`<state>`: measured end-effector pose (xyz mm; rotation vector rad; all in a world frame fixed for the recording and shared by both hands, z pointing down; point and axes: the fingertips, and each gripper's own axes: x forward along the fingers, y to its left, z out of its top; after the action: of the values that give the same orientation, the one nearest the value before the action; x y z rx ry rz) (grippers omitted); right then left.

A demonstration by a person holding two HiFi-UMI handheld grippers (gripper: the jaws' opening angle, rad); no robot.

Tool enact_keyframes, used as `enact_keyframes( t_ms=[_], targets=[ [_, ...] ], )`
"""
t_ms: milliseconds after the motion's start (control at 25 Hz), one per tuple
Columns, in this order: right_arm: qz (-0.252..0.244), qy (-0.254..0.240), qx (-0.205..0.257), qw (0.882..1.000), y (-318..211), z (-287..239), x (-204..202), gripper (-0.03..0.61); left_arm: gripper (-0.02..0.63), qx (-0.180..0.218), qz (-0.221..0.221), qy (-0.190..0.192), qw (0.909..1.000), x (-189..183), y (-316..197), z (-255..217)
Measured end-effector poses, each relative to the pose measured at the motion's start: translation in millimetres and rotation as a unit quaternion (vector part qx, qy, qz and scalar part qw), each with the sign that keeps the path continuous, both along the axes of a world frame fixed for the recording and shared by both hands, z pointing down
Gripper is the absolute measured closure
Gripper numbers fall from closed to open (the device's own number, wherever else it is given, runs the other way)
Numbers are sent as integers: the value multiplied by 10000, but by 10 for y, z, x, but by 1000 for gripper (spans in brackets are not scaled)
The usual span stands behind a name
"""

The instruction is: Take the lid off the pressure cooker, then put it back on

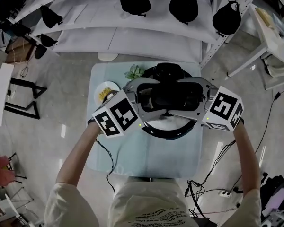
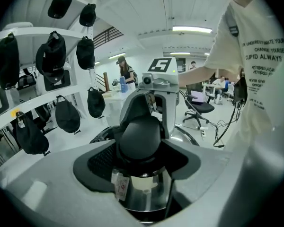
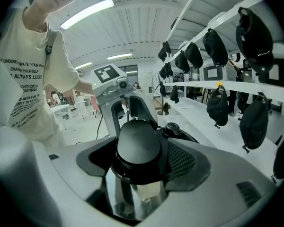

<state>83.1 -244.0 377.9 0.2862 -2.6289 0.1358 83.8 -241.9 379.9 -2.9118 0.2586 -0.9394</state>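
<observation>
Evidently left tongs (image 2: 142,155) and right tongs (image 3: 141,160) each clamp a black handle (image 2: 138,135), facing across the lid (image 1: 166,126). Lifting off or reseating is unclear; either wants both kept level.
</observation>
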Motion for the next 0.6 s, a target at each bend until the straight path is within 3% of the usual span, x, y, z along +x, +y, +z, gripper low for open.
enact_keyframes(
  t_ms=[600],
  targets=[
    [-410, 178, 75, 9990, 12, 42, -12, 298, 328, -185, 206, -86, 9996, 42, -8, 38]
  ],
)
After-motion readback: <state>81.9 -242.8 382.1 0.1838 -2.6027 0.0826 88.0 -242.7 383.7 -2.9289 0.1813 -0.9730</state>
